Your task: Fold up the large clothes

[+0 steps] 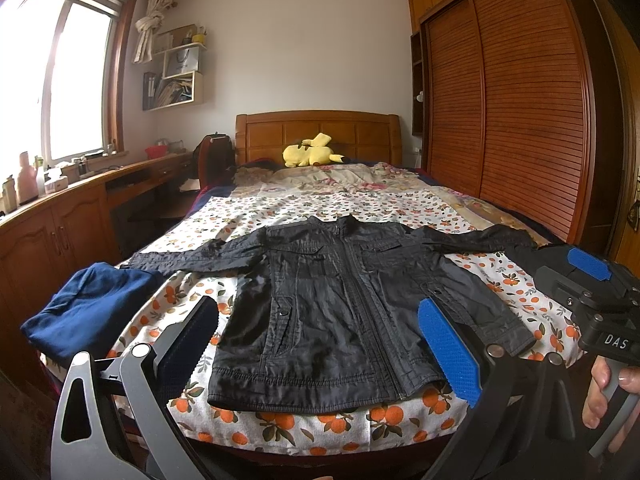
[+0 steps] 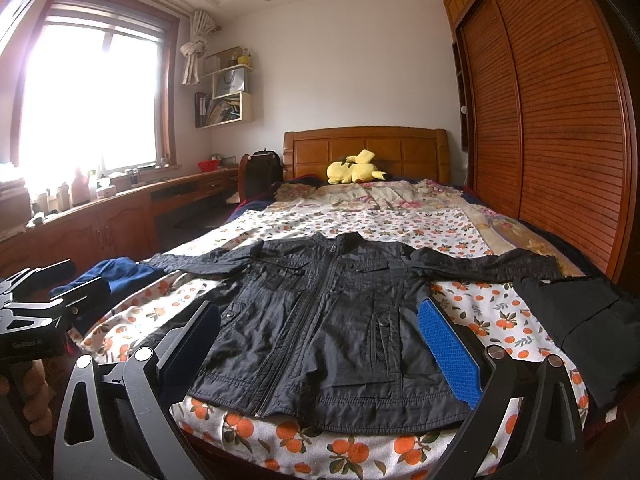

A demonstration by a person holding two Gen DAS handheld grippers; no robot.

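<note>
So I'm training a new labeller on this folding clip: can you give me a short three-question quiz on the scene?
1. True or false: the black zip-front jacket lies flat with both sleeves spread.
2. What lies on the bed's left edge? A) folded navy blue garment B) a red towel
3. Fill in: the left gripper and right gripper are both ____.

Key: 1 true; 2 A; 3 open.

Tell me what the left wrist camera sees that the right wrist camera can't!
Only the left wrist view shows the right gripper, held by a hand. Only the right wrist view shows the left gripper and a folded black garment. Both show the black jacket spread flat on the bed, the blue cloth and the yellow plush toy.
</note>
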